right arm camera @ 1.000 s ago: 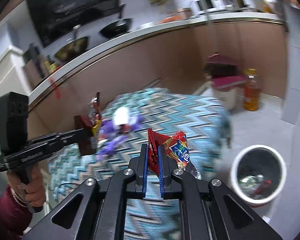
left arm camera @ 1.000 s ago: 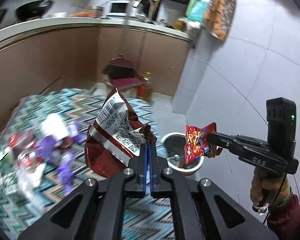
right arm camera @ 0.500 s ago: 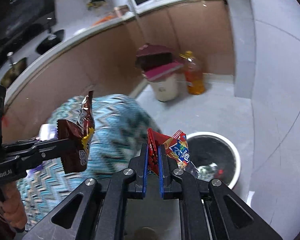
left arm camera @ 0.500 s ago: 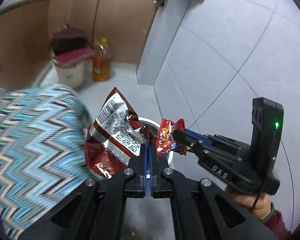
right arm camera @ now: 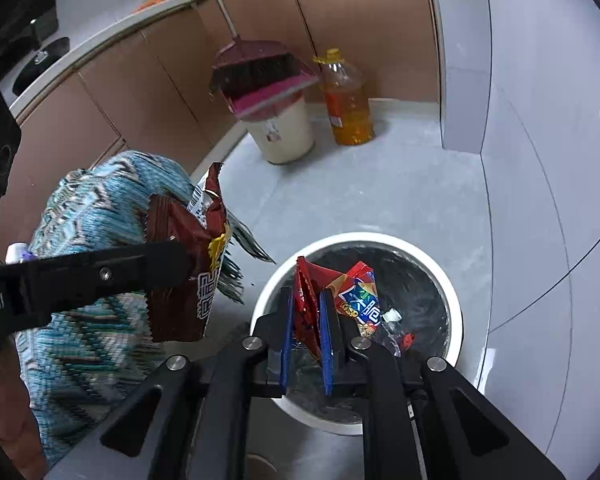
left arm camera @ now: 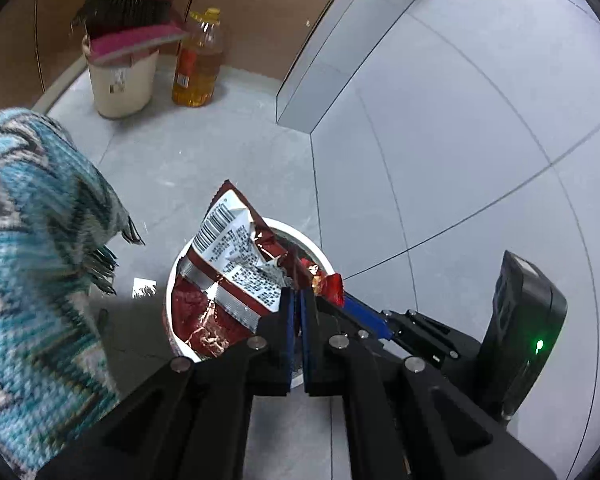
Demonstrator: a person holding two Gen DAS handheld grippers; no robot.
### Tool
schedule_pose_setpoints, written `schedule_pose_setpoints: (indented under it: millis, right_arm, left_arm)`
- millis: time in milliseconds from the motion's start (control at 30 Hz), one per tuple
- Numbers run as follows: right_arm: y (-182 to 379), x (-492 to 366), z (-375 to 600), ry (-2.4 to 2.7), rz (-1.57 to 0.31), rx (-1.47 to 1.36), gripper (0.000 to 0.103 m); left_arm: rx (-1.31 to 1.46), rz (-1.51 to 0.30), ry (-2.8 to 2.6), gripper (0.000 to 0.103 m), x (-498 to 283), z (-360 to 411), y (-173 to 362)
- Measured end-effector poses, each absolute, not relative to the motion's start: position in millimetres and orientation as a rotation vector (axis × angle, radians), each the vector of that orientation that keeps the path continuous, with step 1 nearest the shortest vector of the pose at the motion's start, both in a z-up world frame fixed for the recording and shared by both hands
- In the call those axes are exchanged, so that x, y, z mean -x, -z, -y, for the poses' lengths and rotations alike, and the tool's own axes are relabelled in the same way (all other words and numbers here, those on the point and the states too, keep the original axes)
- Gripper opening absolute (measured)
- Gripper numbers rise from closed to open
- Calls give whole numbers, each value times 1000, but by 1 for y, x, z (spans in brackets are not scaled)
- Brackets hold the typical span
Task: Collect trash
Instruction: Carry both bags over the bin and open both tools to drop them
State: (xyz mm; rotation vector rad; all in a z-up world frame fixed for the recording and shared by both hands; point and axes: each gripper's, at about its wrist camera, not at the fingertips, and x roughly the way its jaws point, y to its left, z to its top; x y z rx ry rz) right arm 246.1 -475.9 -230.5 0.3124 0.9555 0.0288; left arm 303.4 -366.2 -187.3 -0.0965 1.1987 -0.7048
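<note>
My left gripper is shut on a crumpled dark red snack bag and holds it over the white trash bin. The bag also shows in the right wrist view, left of the bin. My right gripper holds a small red and blue snack packet just above the bin. Its jaws stand slightly apart, with the packet's red edge still between them. The right gripper shows in the left wrist view with a bit of the packet. Some trash lies in the bin.
A table under a blue zigzag cloth stands left of the bin. A beige bucket with a broom and dustpan and an oil bottle stand by the brown cabinets. A grey wall corner is on the right.
Both grippers swung from the table to the bin and now hang over it. The right gripper's jaws have parted a little around the packet.
</note>
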Motion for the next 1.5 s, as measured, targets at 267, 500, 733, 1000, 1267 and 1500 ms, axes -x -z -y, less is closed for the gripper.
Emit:
schedule_pose_setpoints:
  millis: [267,500,733,1000,1267,1500]
  right_arm:
    - [251,-250,489,31,-985,-340,27]
    - [244,-240,496,71,-982,-335,27]
    - [228,-221,505,114,-947,-343,27]
    - [215,-206,511,141,-914,-360,27]
    - [212,-199,514,156,-894,-380,27]
    - [210,-194,516,160,-883,-385,27]
  left_arm:
    - [141,-1244,706,4,-316,368,208]
    - [158,-1263,713,5,-320,368,218]
    - [159,-1285,703,5,-320,369,226]
    - [108,-1296,679,5,-318,375,233]
    - [45,-1314,626,5,-320,376,245]
    - [86,-1356,650,5,-323,381,258]
